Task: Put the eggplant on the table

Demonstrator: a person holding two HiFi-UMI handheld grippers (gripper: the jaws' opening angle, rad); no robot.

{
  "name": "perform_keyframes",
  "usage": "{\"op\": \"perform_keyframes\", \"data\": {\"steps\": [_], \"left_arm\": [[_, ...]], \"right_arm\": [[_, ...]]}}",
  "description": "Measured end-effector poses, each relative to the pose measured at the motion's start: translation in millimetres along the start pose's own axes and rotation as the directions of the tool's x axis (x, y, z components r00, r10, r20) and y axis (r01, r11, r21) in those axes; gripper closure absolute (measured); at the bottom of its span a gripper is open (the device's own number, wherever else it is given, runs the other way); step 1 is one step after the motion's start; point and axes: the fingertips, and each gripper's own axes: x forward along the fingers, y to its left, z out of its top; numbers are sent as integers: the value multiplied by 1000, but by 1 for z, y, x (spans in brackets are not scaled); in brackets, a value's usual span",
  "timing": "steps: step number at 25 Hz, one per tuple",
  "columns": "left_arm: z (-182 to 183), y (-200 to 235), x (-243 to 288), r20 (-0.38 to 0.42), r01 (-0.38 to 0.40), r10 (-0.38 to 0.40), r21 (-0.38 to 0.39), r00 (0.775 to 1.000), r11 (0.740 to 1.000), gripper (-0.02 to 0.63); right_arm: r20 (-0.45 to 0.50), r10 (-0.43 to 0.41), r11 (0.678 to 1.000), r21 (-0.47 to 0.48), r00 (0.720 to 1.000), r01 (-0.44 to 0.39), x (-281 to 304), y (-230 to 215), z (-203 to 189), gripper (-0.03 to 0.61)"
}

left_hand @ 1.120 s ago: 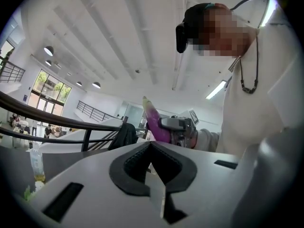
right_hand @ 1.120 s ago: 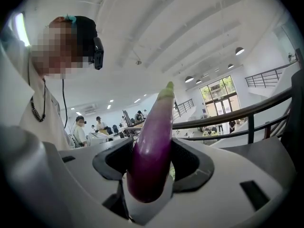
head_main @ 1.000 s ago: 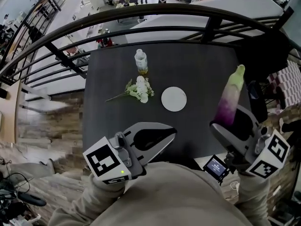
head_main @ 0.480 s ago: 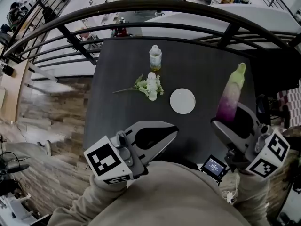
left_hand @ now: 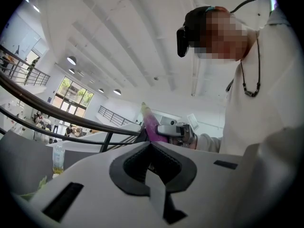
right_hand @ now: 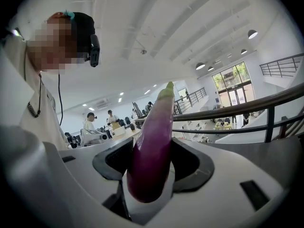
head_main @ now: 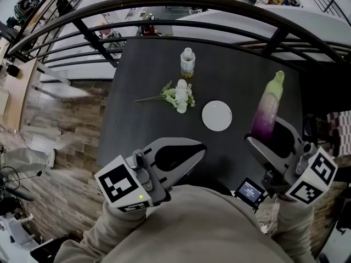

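Right gripper [head_main: 265,134] clamped on the eggplant [head_main: 267,111], held upright over the right side of the table [head_main: 148,92].
Its jaws pinch only the purple lower end, so the long body stands tall above them (top-heavy, I judge) and could swing or slip while lowering; laid near the edge, it may roll off. Left gripper [head_main: 200,148], closed on nothing, sits near the plate [head_main: 216,115].

Bottle [head_main: 187,62] at far side of table [head_main: 137,133]; flowers [head_main: 178,96] just before it, plate [head_main: 216,115] near, right of flowers. Eggplant [head_main: 267,109] upright in right gripper [head_main: 267,135], over table right side; left gripper [head_main: 202,150] over near edge
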Motion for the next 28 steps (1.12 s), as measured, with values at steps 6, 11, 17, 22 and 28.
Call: {"op": "perform_keyframes", "data": {"steps": [6,11,17,22,28], "left_arm": [[-5,3,-2,0,-7,7,-11,1000,1000,609],[-9,5,-9,2,-31,31,-38,1000,999,609],[-18,12,-15,6,-70,71,-81,997,994,609],[-26,17,-21,16,-102,104,-118,994,988,609],[-35,21,-31,11,-158,161,-137,987,978,609]], "right_arm": [[-23,8,1000,17,1000,-7,8,-10,-8,322],[-46,23,1000,22,999,-22,16,-13,-12,322],[-89,26,999,30,996,-23,27,-28,-25,324],[-122,30,999,42,992,-25,34,-40,-38,322],[-183,40,999,39,982,-33,49,-58,-63,324]]}}
